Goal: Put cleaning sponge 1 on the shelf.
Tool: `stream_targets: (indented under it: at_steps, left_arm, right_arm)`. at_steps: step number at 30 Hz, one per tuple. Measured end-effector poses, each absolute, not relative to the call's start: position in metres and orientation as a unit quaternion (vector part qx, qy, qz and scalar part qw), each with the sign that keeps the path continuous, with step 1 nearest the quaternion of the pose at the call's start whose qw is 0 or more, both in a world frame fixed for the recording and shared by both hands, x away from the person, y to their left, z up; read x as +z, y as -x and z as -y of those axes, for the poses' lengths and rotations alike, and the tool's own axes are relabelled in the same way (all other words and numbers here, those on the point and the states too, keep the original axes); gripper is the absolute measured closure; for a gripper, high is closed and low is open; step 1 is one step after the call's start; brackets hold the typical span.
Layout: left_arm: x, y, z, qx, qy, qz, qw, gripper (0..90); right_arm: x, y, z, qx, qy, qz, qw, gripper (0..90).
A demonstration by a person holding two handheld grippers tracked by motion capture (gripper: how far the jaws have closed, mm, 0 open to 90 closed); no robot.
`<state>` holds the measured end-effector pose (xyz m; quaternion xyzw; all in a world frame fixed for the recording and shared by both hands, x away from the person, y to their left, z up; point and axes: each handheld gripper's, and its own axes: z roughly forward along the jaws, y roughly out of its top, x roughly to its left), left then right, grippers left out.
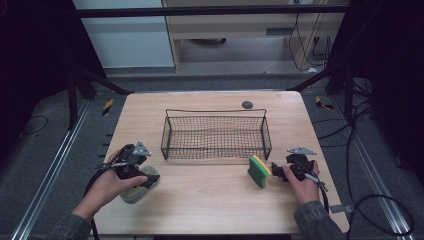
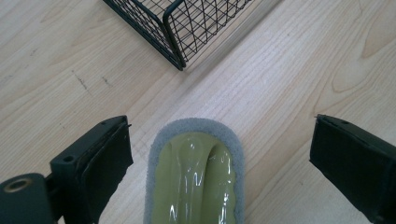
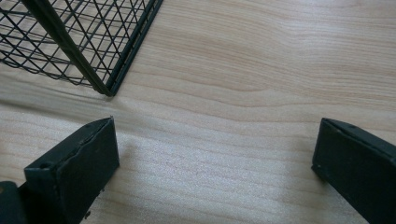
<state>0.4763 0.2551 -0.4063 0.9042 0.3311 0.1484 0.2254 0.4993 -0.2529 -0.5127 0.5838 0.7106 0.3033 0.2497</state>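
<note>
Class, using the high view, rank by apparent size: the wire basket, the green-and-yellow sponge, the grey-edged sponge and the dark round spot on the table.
1. Wire basket, clearly largest.
2. Grey-edged sponge and green-and-yellow sponge: not ranked, since the left gripper partly covers the grey-edged one.
3. Dark round spot, smallest.

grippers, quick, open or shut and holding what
Left gripper: open, jaws either side of the grey-green sponge, not gripping it.
Right gripper: open, holding nothing.

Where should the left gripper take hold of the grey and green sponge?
Across its narrow width, from above. The sponge lies flat on the table, long and oval, already between the open jaws of the left gripper, whose gap clears its sides.
</note>
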Motion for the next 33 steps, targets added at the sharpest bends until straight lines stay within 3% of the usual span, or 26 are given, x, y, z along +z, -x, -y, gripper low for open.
stream_targets:
  at_steps: [10,29,33]
  left_arm:
    - [-0.4079,-0.4745,-0.2592,0.139,-0.91,-0.335,0.201,11.6]
    - [-0.4007,-0.4702,-0.2628,0.122,-0.932,-0.311,0.137,44.8]
    - [-0.4016,-0.471,-0.2619,0.121,-0.935,-0.306,0.132,47.1]
  right_arm:
    - [-0.5126,-0.4989,0.2529,0.305,-0.583,-0.711,0.248,0.7]
    - [-0.5125,-0.499,0.2531,0.306,-0.581,-0.712,0.247,0.7]
    - [-0.5125,-0.499,0.2531,0.306,-0.581,-0.712,0.247,0.7]
